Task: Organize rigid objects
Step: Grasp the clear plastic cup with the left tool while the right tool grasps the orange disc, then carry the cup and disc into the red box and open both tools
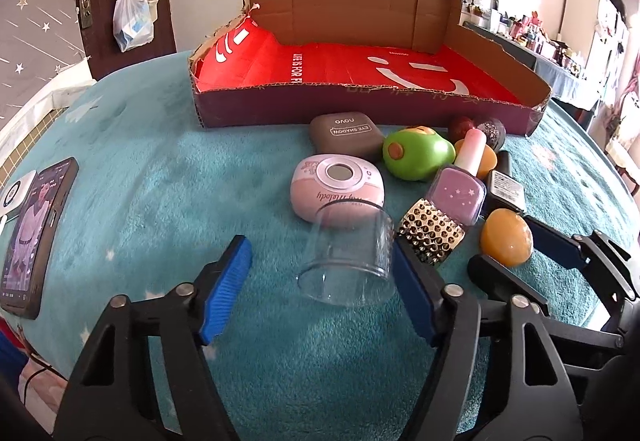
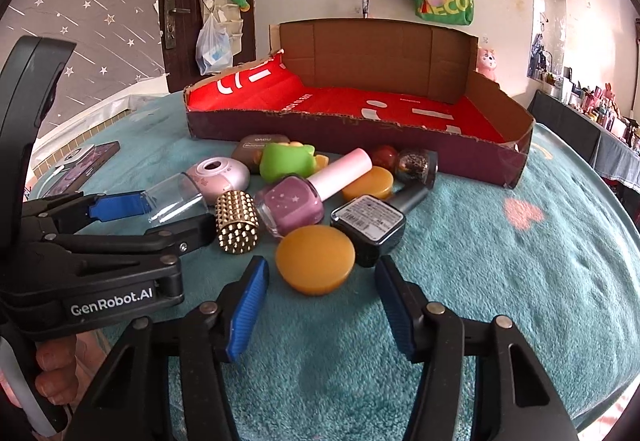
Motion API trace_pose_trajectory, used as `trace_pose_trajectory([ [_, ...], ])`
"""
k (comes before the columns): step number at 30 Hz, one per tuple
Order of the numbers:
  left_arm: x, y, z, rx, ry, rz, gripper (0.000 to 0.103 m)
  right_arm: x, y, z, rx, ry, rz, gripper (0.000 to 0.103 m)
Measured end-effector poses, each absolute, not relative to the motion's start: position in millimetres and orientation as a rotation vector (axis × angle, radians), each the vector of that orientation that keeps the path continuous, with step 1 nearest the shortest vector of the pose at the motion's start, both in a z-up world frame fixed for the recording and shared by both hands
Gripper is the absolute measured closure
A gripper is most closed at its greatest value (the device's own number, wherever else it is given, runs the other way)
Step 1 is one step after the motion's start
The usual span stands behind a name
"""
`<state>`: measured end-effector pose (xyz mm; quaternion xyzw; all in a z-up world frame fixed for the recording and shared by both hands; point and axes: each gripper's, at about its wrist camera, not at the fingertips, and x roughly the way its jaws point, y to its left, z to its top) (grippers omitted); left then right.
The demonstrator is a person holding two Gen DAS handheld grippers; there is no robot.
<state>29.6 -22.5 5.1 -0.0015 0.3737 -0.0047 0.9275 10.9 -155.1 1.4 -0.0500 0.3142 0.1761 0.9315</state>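
- Teal fleece cloth covers the surface [image 1: 132, 169]; a phone [image 1: 34, 237] lies at its far left edge, clear of the work.
- Clear plastic cup [image 1: 346, 255] lies on its side between the left tongs [image 1: 320, 281]. Jaws half wide, the right pad at or almost at the cup wall, the left pad apart from it; no grip yet.
- Pink compact [image 1: 338, 187] sits just behind the cup; gold studded cylinder [image 1: 432, 241] just beside the right pad. Close straight on the cup so neither gets nudged.
- Purple nail polish bottle [image 1: 460, 189], green toy [image 1: 418, 157] and dark polish bottle [image 2: 370, 221] crowd the middle of the pile.
- Orange disc [image 2: 315, 265] lies flat just ahead of the right tongs [image 2: 320, 305]. Jaws narrowish with nothing between the pads; disc not yet held.
- To grip the disc well, I'd advance until the pads flank its rim, keeping off the dark bottle touching its right side.
- Cardboard tray with red lining [image 1: 360, 103] stands empty behind the pile: the likely drop place; every item is still outside it.
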Motion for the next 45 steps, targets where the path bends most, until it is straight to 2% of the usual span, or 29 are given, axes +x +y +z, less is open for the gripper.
trace_pose_trajectory([
  [1,30.0,-23.2,5.4,0.001,0.768,-0.012,0.043,11.6,-154.1,1.5,-0.104,0.647,0.364,0.052],
  [3,30.7,-25.2,5.8,0.019,0.773,-0.018,0.049,12.8,-152.4,2.5,-0.097,0.653,0.384,0.063],
  [5,29.6,-27.4,6.7,0.026,0.771,-0.028,0.061,12.3,-150.6,4.0,-0.089,0.652,0.396,0.063],
  [7,28.2,-29.1,8.3,0.029,0.770,-0.040,0.065,9.9,-149.5,5.5,-0.092,0.645,0.402,0.063],
  [28,44.9,-23.0,60.4,0.044,0.635,-0.070,0.066,34.5,-178.1,62.8,-0.048,0.550,0.388,0.063],
  [45,106.8,-21.7,92.4,0.047,0.597,-0.127,0.066,95.0,-191.8,87.3,-0.020,0.609,0.408,0.063],
])
